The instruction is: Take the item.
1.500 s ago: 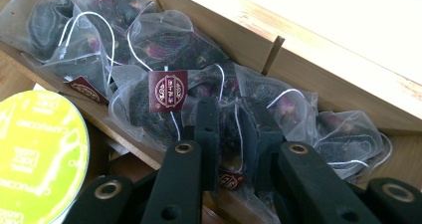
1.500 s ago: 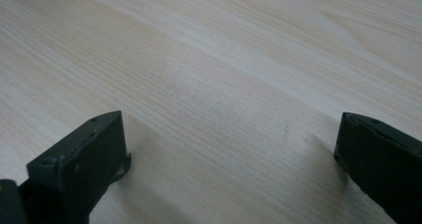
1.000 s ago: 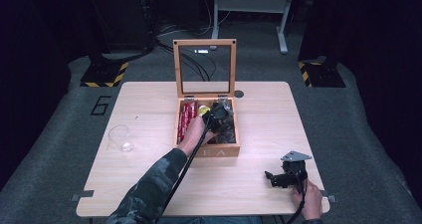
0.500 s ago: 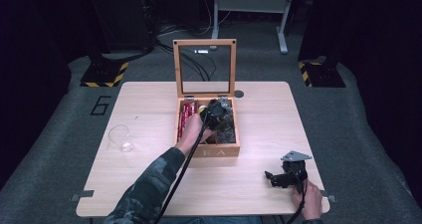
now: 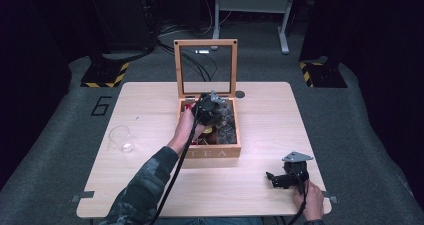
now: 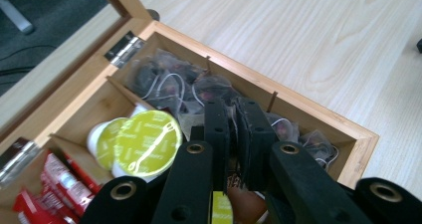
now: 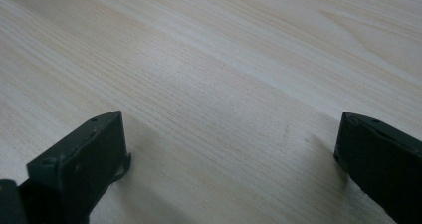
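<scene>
Dark grey floor and black equipment ringed the pale wooden table (image 5: 260,115) when we looked down from the high view, and our left gripper (image 5: 212,108) hung over the open wooden tea box (image 5: 211,152), whose glass-paned lid (image 5: 205,67) stood upright just beyond it. An empty clear glass (image 5: 120,138) sat well to that gripper's left, and our right gripper (image 5: 274,179) rested low on the table near the front right corner, well apart from the box, with our hand (image 5: 312,203) behind it. Through the left gripper view, the jaws were drawn almost together on something thin and dark that we could not make out; just beyond them lay clear sachets of dark tea (image 6: 171,82), beside them to the left the green-lidded pods (image 6: 147,142), and farther left the red packets (image 6: 54,184). Through the right gripper view, the jaws stood spread wide above bare wood grain (image 7: 224,84), nothing between them.
</scene>
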Action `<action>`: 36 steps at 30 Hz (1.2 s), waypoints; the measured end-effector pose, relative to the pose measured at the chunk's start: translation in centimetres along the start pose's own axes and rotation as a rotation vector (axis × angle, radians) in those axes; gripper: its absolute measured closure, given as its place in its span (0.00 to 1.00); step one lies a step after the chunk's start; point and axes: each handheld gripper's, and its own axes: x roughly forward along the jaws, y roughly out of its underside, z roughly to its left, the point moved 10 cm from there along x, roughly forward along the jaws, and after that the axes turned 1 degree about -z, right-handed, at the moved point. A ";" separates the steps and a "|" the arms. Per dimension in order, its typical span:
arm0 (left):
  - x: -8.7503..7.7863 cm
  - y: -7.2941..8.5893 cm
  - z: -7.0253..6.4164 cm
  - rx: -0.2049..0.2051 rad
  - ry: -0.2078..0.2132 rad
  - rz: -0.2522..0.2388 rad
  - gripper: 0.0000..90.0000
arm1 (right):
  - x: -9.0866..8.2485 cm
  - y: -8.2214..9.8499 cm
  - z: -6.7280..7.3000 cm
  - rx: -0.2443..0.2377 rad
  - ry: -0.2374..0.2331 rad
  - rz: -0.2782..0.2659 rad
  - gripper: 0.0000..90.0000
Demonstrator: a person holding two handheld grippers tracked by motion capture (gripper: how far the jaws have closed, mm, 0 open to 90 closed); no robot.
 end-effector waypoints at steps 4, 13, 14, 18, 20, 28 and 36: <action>-0.6 0.2 0.4 -0.003 -0.006 -0.005 0.93 | 0.0 0.0 0.1 0.009 0.001 -0.003 0.00; -2.3 0.9 1.6 -0.047 -0.011 -0.036 0.93 | 0.0 0.0 0.1 0.010 0.002 -0.003 0.00; -2.5 1.0 1.8 -0.044 -0.017 -0.038 0.93 | 0.0 0.0 0.1 0.010 0.002 -0.003 0.00; -3.1 1.3 2.4 -0.057 -0.028 -0.048 0.93 | 0.0 0.0 0.1 0.010 0.001 -0.002 0.00; -3.5 1.5 2.6 -0.060 -0.027 -0.046 0.93 | 0.0 0.0 0.1 0.010 0.001 -0.003 0.00; -5.5 2.6 4.2 -0.087 -0.062 -0.060 0.93 | 0.0 0.0 0.0 0.008 0.002 -0.002 0.00; -9.1 4.3 6.5 -0.142 -0.113 -0.113 0.94 | 0.0 0.0 0.0 0.007 0.001 -0.002 0.00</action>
